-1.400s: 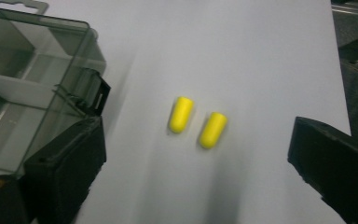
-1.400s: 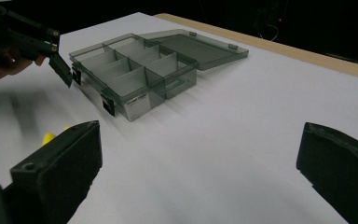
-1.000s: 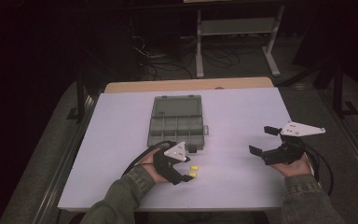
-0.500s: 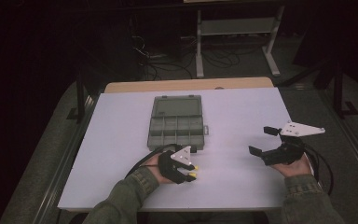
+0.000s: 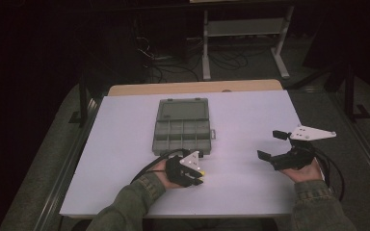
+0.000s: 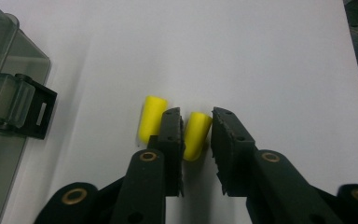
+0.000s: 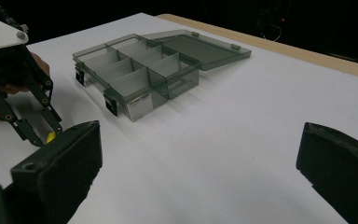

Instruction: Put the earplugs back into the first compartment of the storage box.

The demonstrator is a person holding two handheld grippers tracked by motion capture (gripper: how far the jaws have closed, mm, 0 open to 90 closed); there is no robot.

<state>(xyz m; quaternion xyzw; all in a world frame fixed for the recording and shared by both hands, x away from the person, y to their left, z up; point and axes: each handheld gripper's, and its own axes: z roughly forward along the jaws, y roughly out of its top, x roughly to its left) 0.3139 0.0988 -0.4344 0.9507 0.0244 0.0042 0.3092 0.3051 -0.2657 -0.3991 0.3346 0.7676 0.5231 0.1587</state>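
Two small yellow foam plugs lie on the white table point(image 5: 250, 120). In the left gripper view, one plug point(image 6: 196, 135) lies between the jaws of my left gripper point(image 6: 196, 116), against one jaw with a small gap to the other. The second plug point(image 6: 151, 117) lies just outside that jaw. From above, the left gripper point(image 5: 197, 179) points down at the plugs point(image 5: 203, 174), in front of the box. My right gripper point(image 5: 270, 144) stands wide open at the right with nothing between its jaws. The right gripper view shows the left gripper point(image 7: 37, 133) over a yellow plug point(image 7: 50, 136).
A smoky clear compartment box point(image 5: 182, 127) sits open at the table's middle, lid folded back, compartments point(image 7: 135, 65) looking empty. Its latch corner point(image 6: 9, 100) shows beside the plugs. A bare wooden edge point(image 5: 197, 87) runs along the table's far side.
My left gripper has tipped down and moved right onto the yellow plugs, its jaws now around one. The right gripper has stayed where it was.
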